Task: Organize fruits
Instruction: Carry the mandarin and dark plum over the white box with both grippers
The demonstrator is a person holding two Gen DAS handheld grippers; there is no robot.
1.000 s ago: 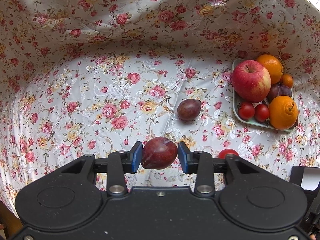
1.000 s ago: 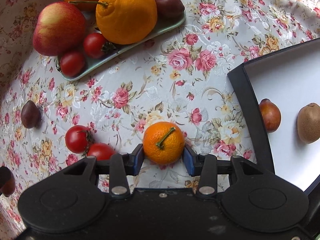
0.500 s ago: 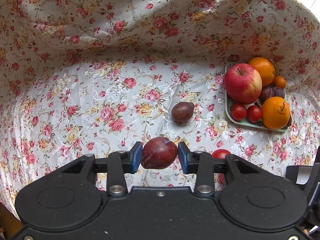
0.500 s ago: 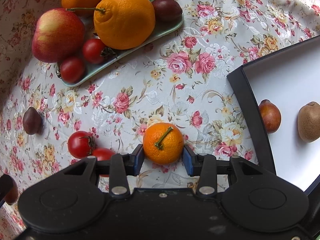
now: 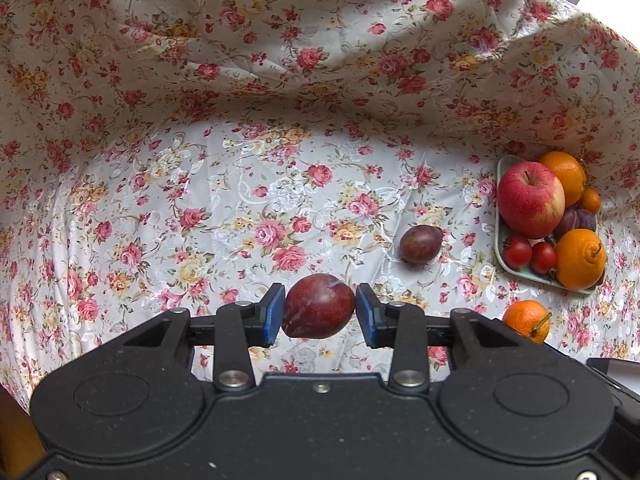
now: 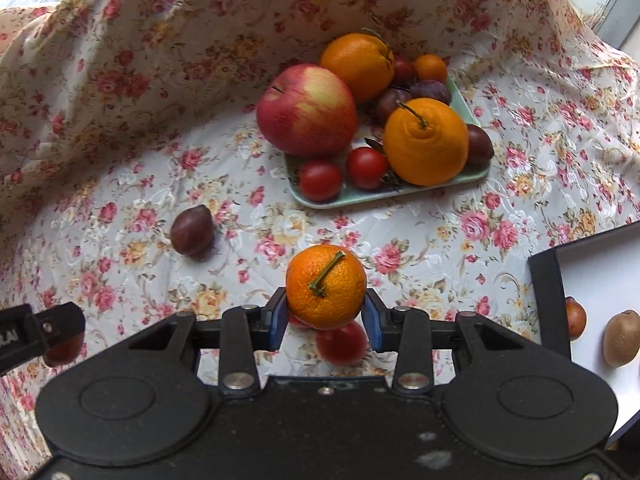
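Tablecloth [image 6: 120, 160] first: one glossy floral fabric, pink and yellow roses on cream, creased, bunched up high at the back. One white tray with black rim [image 6: 546, 300] at the right edge of the right wrist view, holding two fruits: a fuzzy brown kiwi [image 6: 621, 338] and a reddish-brown oval fruit [image 6: 575, 318], apart from each other. One pale green plate [image 6: 400, 192], rectangular with rounded corners, glazed, piled full. On it: one big red-yellow apple [image 6: 307, 110], smooth; two large oranges [image 6: 427, 142], pebbled skin, the front one knobbed at the stem; one small mandarin [image 6: 430, 68] at the back; two cherry tomatoes [image 6: 320, 180], shiny, side by side at the front edge; at least three dark plums on the plate [image 6: 430, 91], partly hidden, exact count unclear. One loose dark plum [image 6: 191, 232] lies on the cloth left of the plate, well apart from it. One blurred red tomato [image 6: 342, 344] sits on the cloth under the right gripper.

Left gripper [image 5: 320, 312]: blue pads clamped on one red plum [image 5: 319, 306], speckled skin, lifted off the cloth.

Right gripper [image 6: 325, 314]: jaws closing, blue pads against the sides of one stemmed mandarin [image 6: 326, 286], dimpled peel, green-brown stalk, held above the cloth.
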